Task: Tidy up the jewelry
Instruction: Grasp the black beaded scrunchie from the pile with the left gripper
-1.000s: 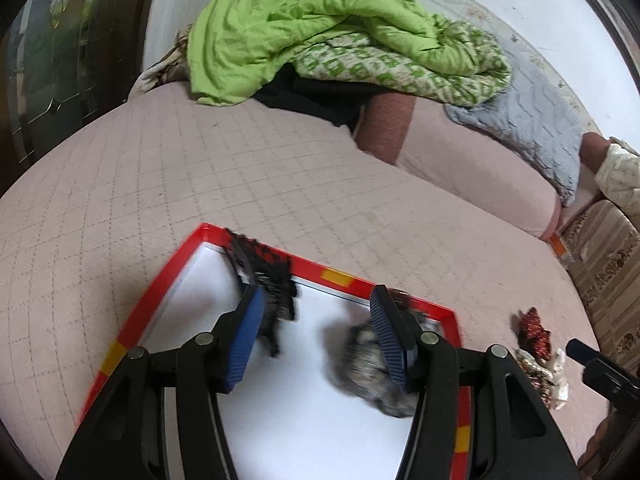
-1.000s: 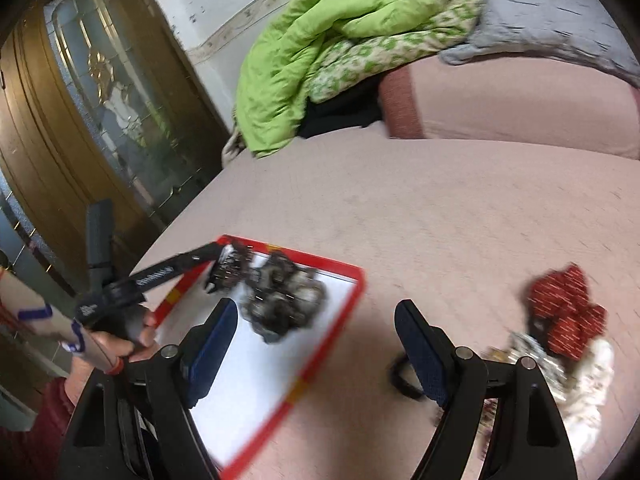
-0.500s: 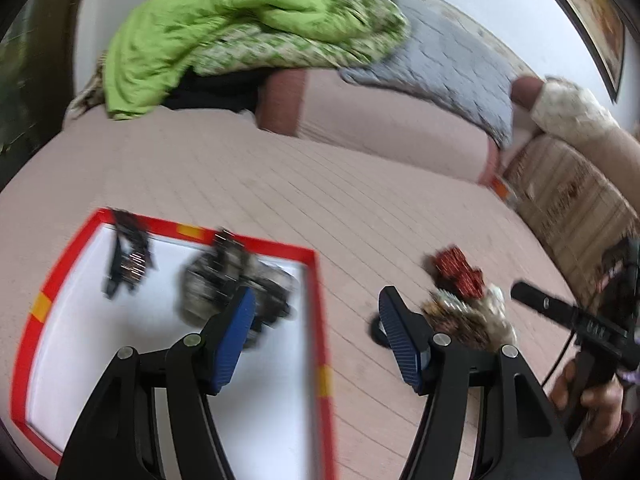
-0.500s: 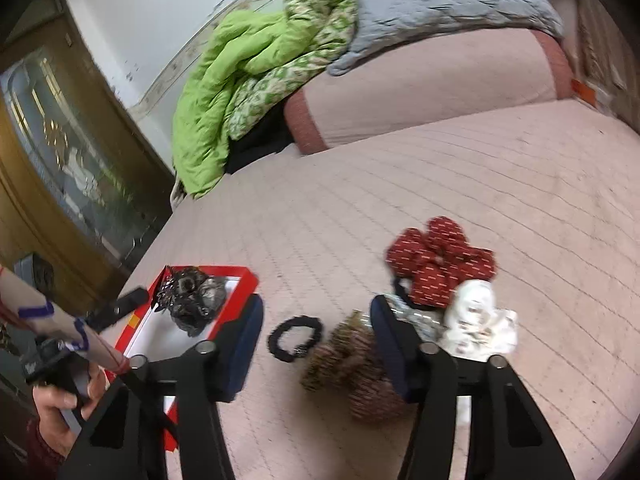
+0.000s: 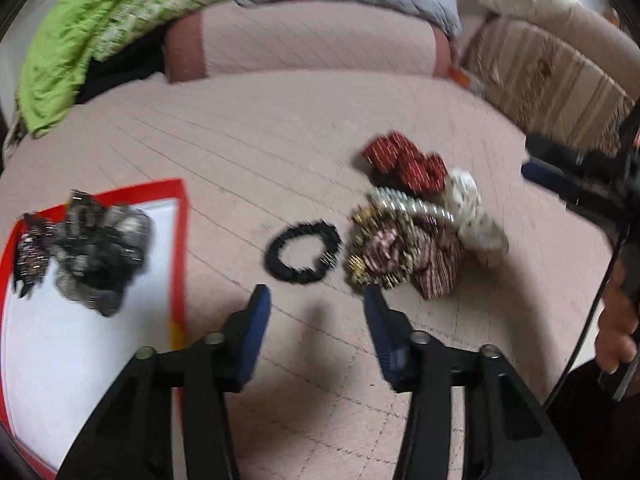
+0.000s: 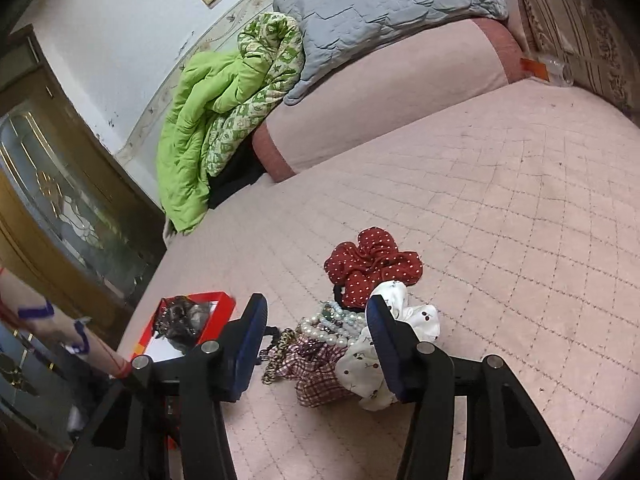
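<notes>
The left tool (image 5: 316,300) hangs with its fingers apart and nothing between them, just short of a black band (image 5: 302,252) lying on the bed (image 5: 280,140). The right tool (image 6: 314,312) is also spread and unloaded, poised over the pile (image 6: 340,344) of pearls and scrunchies beside the band. The tray (image 5: 180,216), off to the left, already holds 2 dark pieces. Risk, as I judge it: the left view is blurred, and a hasty close could miss the thin band, pinch the quilt, or snag the pearls lying close by.
</notes>
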